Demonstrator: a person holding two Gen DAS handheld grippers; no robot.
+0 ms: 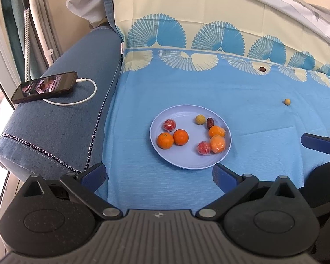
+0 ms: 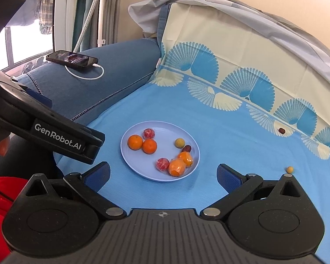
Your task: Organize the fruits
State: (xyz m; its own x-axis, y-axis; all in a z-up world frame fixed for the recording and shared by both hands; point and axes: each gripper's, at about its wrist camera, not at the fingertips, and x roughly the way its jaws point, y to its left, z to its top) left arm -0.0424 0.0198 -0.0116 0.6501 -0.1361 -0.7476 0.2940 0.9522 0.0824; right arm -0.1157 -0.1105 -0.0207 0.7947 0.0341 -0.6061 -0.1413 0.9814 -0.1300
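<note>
A pale blue plate (image 1: 187, 164) (image 2: 140, 173) lies on the blue cloth. It holds two bare oranges (image 1: 172, 139) (image 2: 142, 144), two wrapped oranges (image 1: 217, 138) (image 2: 180, 162), two red wrapped fruits (image 1: 169, 125) (image 2: 162, 164), a yellow-green ball (image 1: 200, 119) (image 2: 179, 142) and a dark date (image 1: 210, 123) (image 2: 187, 148). A second yellow ball (image 1: 287, 101) (image 2: 289, 169) and a second date (image 1: 262, 68) (image 2: 281, 130) lie loose on the cloth to the right. My left gripper (image 1: 159, 175) is open and empty before the plate. My right gripper (image 2: 164, 175) is open and empty too.
A phone (image 1: 44, 87) (image 2: 72, 58) with a white cable (image 1: 85, 92) lies on the blue sofa arm (image 1: 61, 129) at left. The sofa back with a fan-patterned cloth (image 1: 187, 37) rises behind. The left gripper's body (image 2: 55, 136) shows at left in the right wrist view.
</note>
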